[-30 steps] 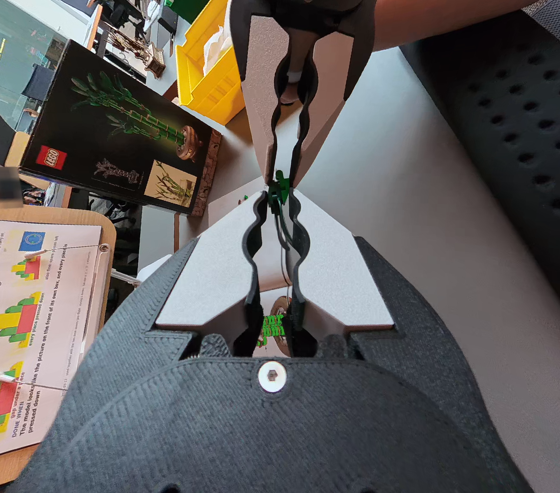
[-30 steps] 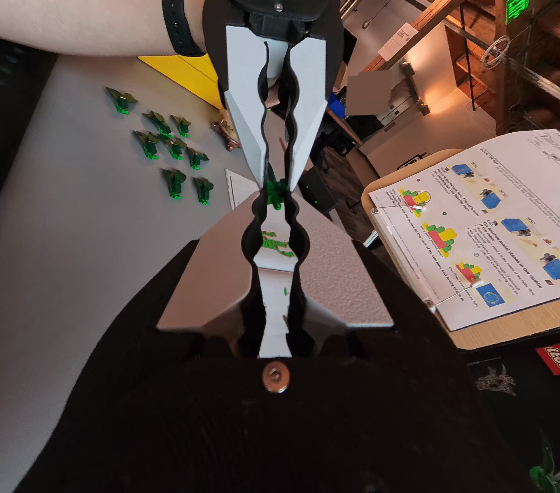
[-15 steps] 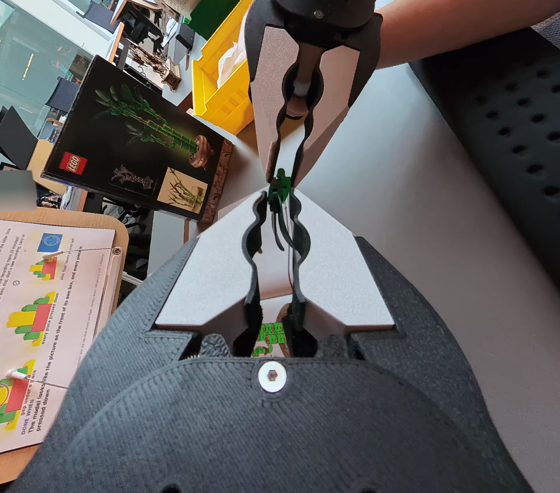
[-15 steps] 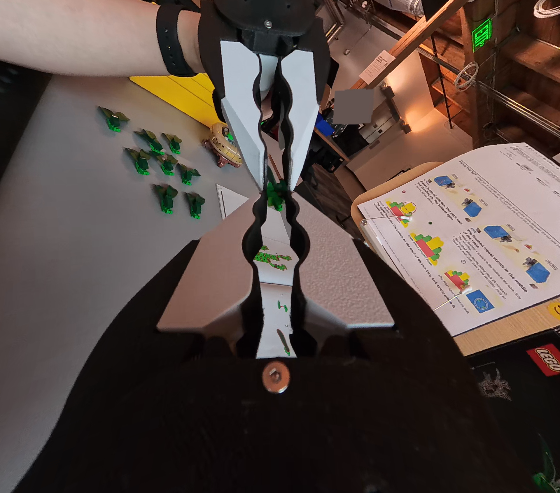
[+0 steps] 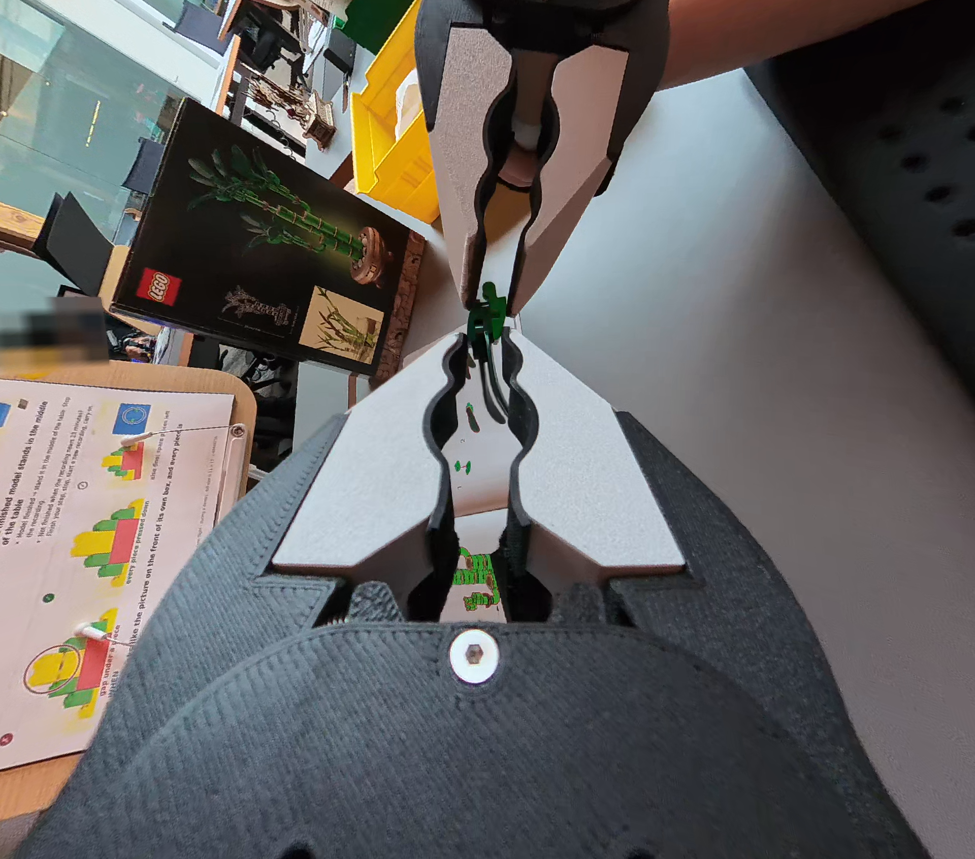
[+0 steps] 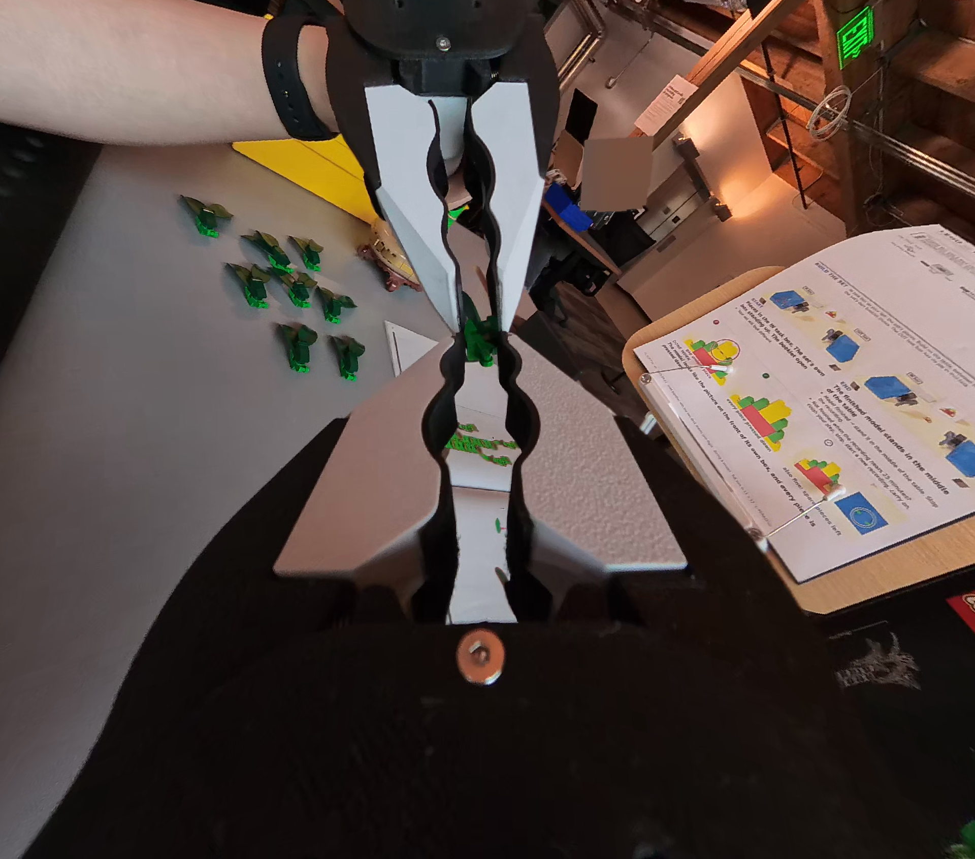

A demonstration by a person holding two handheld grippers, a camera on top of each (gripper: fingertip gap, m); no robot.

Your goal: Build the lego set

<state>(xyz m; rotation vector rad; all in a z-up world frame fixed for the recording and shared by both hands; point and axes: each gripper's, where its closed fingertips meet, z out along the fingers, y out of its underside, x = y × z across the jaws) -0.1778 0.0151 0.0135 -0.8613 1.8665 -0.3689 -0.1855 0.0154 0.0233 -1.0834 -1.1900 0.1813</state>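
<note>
My left gripper (image 5: 484, 342) and my right gripper (image 5: 488, 303) meet tip to tip above the grey table (image 5: 686, 358). Both are shut on a small green leaf piece (image 5: 483, 319) held between them. Dark green leaves (image 5: 495, 393) hang back from it between the left fingers. In the right wrist view, my right gripper (image 6: 477, 351) faces the left gripper (image 6: 477, 324) across the same green piece (image 6: 477, 340). An open instruction booklet (image 6: 480, 464) lies under the grippers.
Several finished green leaf clusters (image 6: 295, 285) lie on the table beside a brown pot base (image 6: 390, 253). A yellow bin (image 5: 390, 137) and the black set box (image 5: 253, 242) stand at the far side. A printed sheet on a wooden board (image 6: 818, 411) lies beside them. The tips of both grippers are at nearly the same place.
Both grippers have stayed tip to tip, shut on the green piece. The pair has tilted and shifted a little over the booklet.
</note>
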